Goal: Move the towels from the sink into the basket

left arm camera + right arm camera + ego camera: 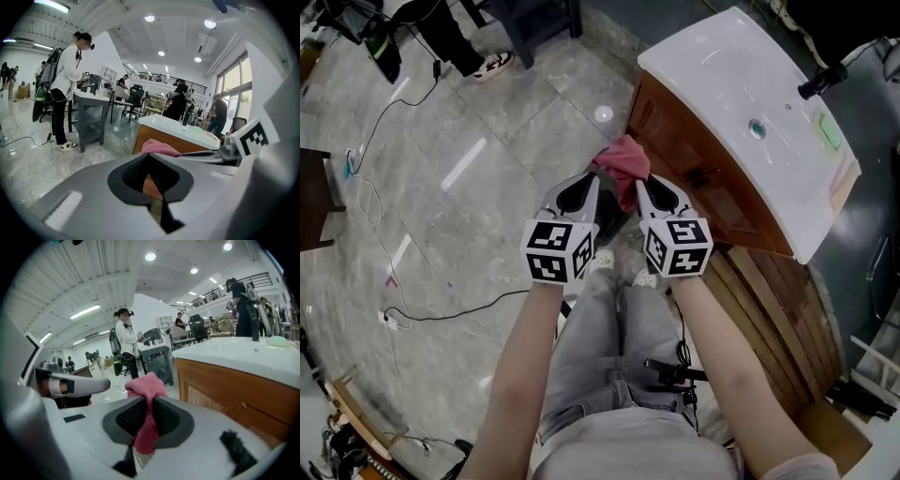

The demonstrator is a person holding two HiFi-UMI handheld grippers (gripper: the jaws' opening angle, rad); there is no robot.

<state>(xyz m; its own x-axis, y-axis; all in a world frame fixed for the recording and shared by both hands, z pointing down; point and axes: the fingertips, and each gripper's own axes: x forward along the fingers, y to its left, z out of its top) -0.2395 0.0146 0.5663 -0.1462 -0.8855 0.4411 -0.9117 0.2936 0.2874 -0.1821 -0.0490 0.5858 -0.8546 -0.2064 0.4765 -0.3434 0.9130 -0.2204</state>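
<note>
Both tongs are nipped down narrow on one pink towel. From the head view, my left tongs and right tongs sit side by side, tips pointing away from me, with the towel bunched up between and just past them. It hangs over the grey tiled floor, just beside the wooden cabinet and clear of the white sink on top. A black faucet stands at the sink's far edge.

From the left gripper view, my left tongs have the pads almost together with a sliver of the towel pinched in the gap; the rest of it bulges out beyond the tips. The sink and cabinet lie ahead, and the right tongs' marker cube shows at the right edge.

From the right gripper view, my right tongs clamp a fold of the towel, which runs down between the ribbed pads and puffs out above them. The cabinet is close on the right with the sink above it, and my left tongs reach in from the left.
</note>
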